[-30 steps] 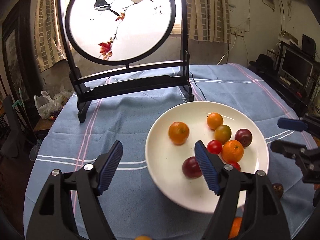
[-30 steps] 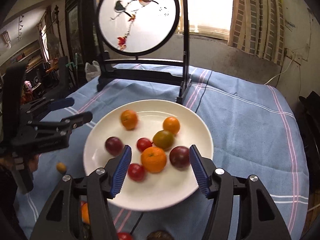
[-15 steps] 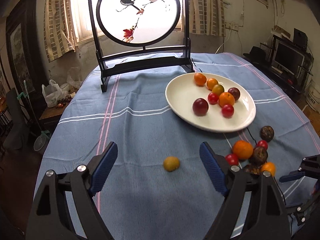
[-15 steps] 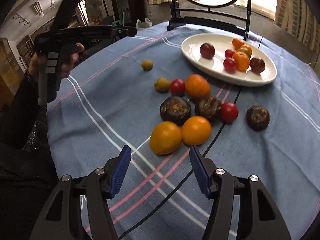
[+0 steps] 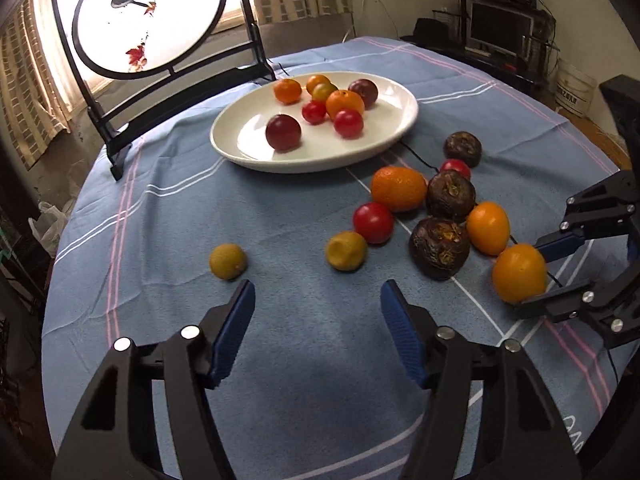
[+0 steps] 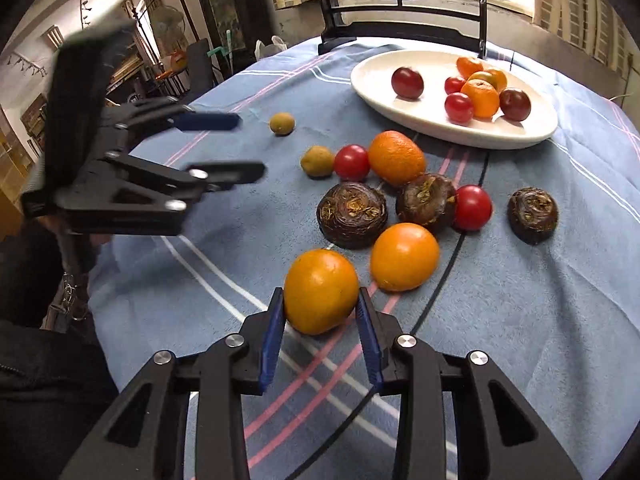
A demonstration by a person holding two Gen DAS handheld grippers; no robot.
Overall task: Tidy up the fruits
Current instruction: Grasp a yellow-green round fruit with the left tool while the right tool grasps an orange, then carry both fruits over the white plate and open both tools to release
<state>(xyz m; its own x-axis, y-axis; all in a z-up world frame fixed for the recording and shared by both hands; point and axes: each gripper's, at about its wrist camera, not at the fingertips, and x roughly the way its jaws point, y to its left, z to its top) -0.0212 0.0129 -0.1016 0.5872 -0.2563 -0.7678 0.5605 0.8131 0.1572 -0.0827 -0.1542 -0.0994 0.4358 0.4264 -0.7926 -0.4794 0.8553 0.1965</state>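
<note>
A white plate holds several small fruits on the blue tablecloth. In front of it lie loose fruits: oranges, red tomatoes, three dark brown fruits and two small yellow-green ones. My right gripper is shut on the nearest orange, which rests on the cloth. My left gripper is open and empty, just short of a yellow-green fruit and another one.
A round painted screen on a black stand stands behind the plate. A thin black cable runs across the cloth among the fruits. Furniture and a monitor stand beyond the table's right edge.
Both grippers have pulled back from over the plate and dropped toward the loose fruits. My right gripper has closed on the nearest orange. My left gripper stays open.
</note>
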